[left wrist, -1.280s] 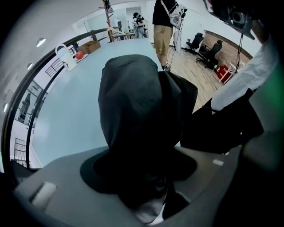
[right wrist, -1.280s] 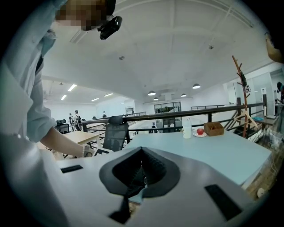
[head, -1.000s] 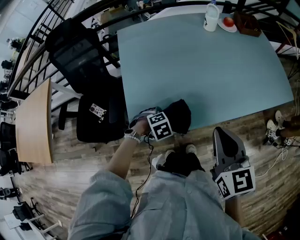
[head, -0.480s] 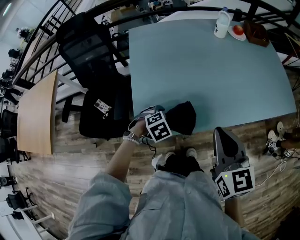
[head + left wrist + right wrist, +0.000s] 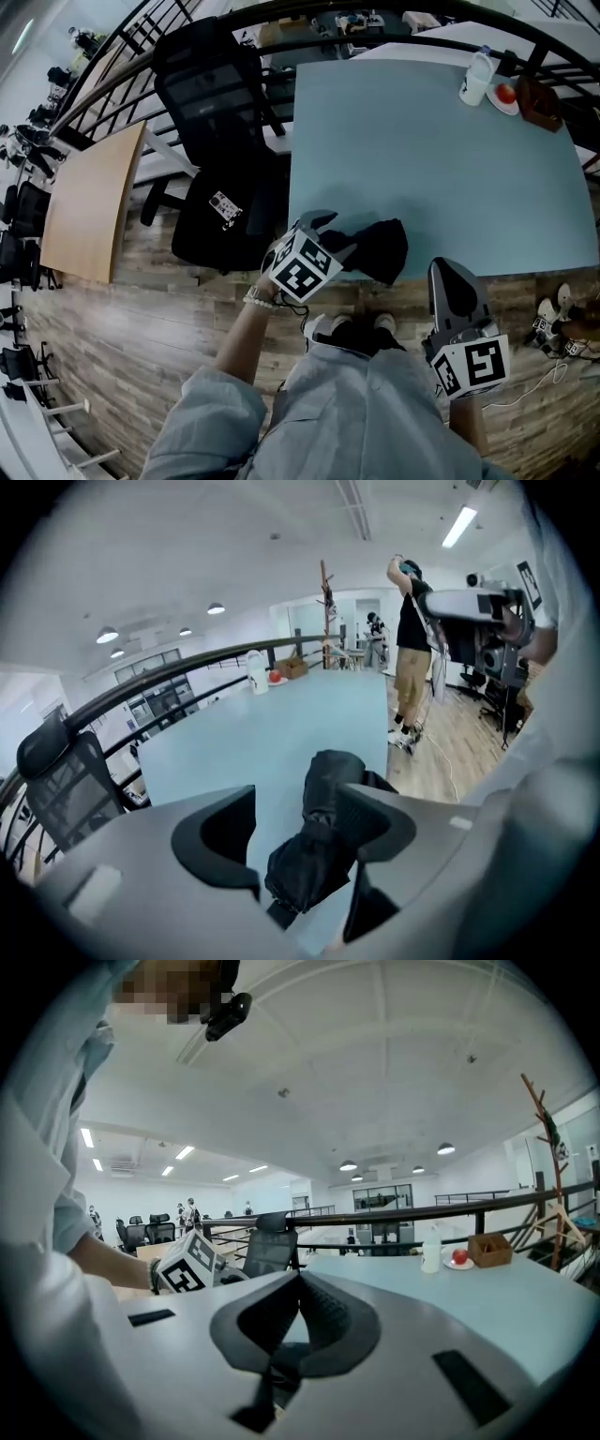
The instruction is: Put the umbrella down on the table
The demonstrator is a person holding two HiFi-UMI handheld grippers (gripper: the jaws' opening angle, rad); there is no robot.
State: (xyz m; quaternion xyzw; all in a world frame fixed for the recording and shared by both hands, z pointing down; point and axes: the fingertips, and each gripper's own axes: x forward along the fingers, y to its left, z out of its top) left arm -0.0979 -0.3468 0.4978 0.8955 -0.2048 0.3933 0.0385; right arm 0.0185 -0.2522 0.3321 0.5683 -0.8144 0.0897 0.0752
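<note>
The black folded umbrella [image 5: 380,248] lies on the pale blue table [image 5: 450,159], close to its near edge. My left gripper [image 5: 336,236] is at the umbrella's left end, open. In the left gripper view the umbrella [image 5: 323,836] lies on the table between the spread jaws, its near end reaching in between the fingers [image 5: 380,822]; the left gripper [image 5: 295,803] has no hold on it. My right gripper [image 5: 442,269] hangs low beside the person's body, off the table. In the right gripper view that gripper [image 5: 298,1279] is shut with nothing in it.
A white bottle [image 5: 476,77], a plate with a red apple [image 5: 506,94] and a brown box [image 5: 542,101] stand at the table's far right corner. A black office chair [image 5: 220,141] is left of the table, a wooden desk [image 5: 89,216] farther left. A person [image 5: 412,649] stands beyond.
My left gripper has drawn back from the umbrella toward the table's near edge, and its jaws now show spread. The umbrella stays on the table. The right gripper has not moved.
</note>
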